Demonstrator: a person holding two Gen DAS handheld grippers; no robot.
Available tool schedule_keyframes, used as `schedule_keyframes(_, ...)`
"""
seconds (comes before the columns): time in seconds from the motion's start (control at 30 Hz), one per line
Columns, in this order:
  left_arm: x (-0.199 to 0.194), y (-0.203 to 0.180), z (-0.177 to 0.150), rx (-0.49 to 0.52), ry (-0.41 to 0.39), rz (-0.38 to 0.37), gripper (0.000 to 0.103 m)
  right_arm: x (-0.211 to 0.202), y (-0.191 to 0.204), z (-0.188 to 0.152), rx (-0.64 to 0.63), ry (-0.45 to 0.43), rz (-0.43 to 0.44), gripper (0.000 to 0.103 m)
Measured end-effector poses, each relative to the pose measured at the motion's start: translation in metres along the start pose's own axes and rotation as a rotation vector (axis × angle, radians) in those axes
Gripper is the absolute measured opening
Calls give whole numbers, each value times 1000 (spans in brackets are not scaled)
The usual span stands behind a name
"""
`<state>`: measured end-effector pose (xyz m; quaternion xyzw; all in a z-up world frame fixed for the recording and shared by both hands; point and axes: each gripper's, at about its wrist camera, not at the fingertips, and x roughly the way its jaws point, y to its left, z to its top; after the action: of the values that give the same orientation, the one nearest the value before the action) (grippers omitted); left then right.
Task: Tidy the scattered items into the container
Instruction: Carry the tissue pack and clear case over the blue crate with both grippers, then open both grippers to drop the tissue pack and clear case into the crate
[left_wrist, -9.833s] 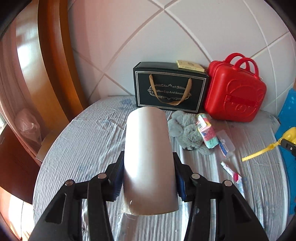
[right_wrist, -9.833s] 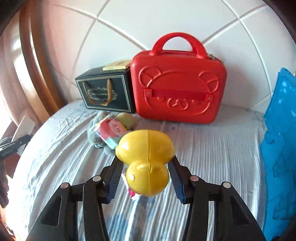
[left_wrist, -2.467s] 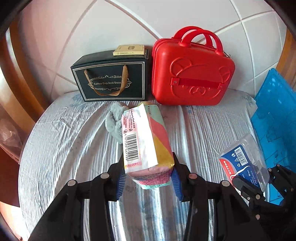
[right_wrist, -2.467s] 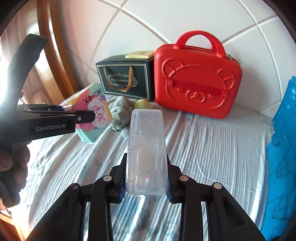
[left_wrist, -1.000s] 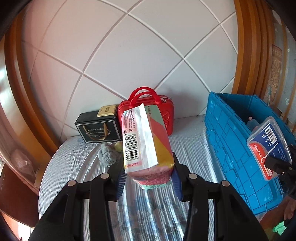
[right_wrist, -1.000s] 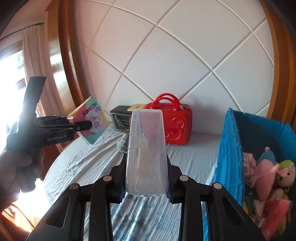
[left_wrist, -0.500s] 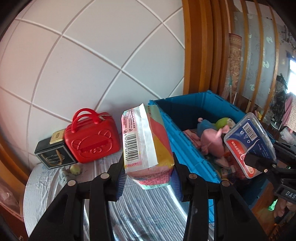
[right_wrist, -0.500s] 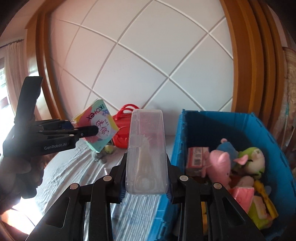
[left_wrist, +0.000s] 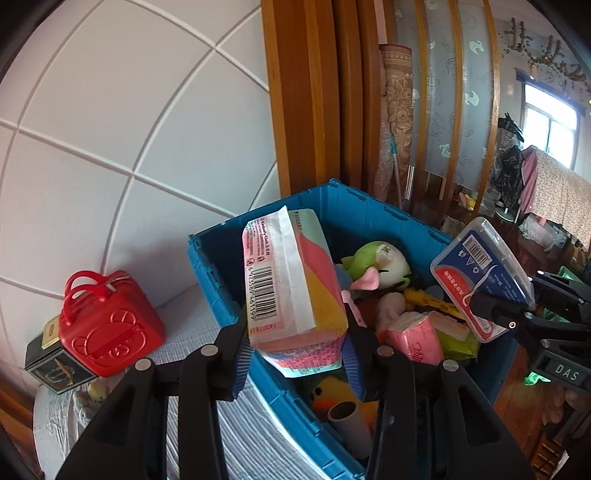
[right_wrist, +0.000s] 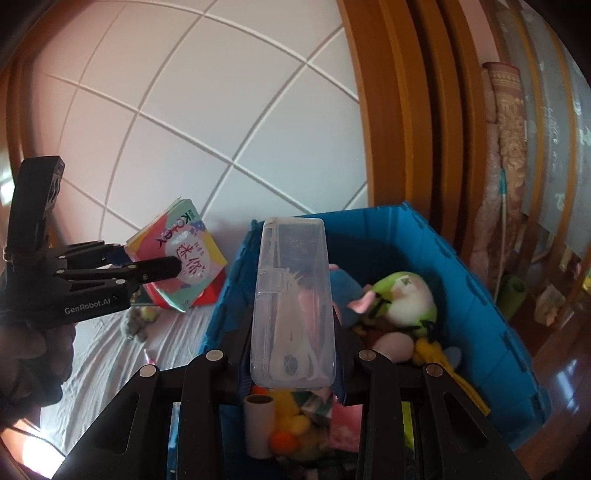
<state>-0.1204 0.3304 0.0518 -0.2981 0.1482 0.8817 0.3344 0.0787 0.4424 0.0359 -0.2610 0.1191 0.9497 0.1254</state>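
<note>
1. The left gripper (left_wrist: 297, 354) is gripping a soft pastel-striped pack with a barcode label (left_wrist: 291, 291), its blue pads pressing both sides of the pack.
2. The pack is hanging above the near left edge of the blue plastic crate (left_wrist: 218, 266), which is standing at the right end of the bed with a pale striped cover (left_wrist: 195, 332).
3. The right gripper (right_wrist: 291, 373) is clamping a clear plastic case with a red and blue label (right_wrist: 293, 306), holding it above the near part of the crate.
4. Inside the crate, a green plush toy (right_wrist: 406, 295), a pink tissue pack (left_wrist: 415, 341), a cardboard tube (right_wrist: 258, 424) and a yellow toy (left_wrist: 334, 395) are lying jumbled together.
5. At the far left of the bed, a red hard case with two handles (left_wrist: 107, 328) is standing just beside a black gift box (left_wrist: 55, 365).
6. A small grey plush (right_wrist: 135, 325) is lying on the bed, to the left of the crate.
</note>
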Motion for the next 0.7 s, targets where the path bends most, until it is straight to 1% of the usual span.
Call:
schedule_keyframes(0.2, 20, -28, 28, 43, -11, -43, 42, 1, -40, 4, 48, -2, -69, 32)
schedule_keyframes(0.3, 29, -35, 37, 49, -8, -60, 42, 5, -55, 5, 62, -1, -95, 32)
schedule_keyframes(0.37, 32, -36, 41, 43, 0, -90, 42, 9, -63, 6, 64, 0, -114, 32)
schedule_keyframes(0.4, 35, -36, 42, 38, 8, -109, 45, 11, -67, 7, 63, -1, -128, 32)
schedule_keyframes(0.43, 37, -37, 43, 37, 14, -116, 58, 12, -69, 7, 62, -7, -151, 33)
schedule_keyframes(0.47, 37, -37, 43, 35, 13, -107, 80, 14, -73, 7, 61, -14, -179, 39)
schedule_keyframes(0.5, 35, -35, 42, 29, 2, -98, 88, 15, -74, 7, 63, -18, -204, 75)
schedule_keyframes(0.53, 34, -32, 39, 20, -9, -94, 91, 17, -77, 7, 77, -26, -213, 98)
schedule_keyframes(0.57, 32, -27, 37, 11, -9, -88, 91, 18, -80, 7, 95, -44, -206, 100)
schedule_keyframes(0.6, 32, -21, 34, 4, -5, -79, 91, 20, -80, 7, 109, -38, -192, 100)
schedule_keyframes(0.7, 31, -1, 23, -9, 9, -31, 91, 31, -70, 9, 96, -30, -168, 100)
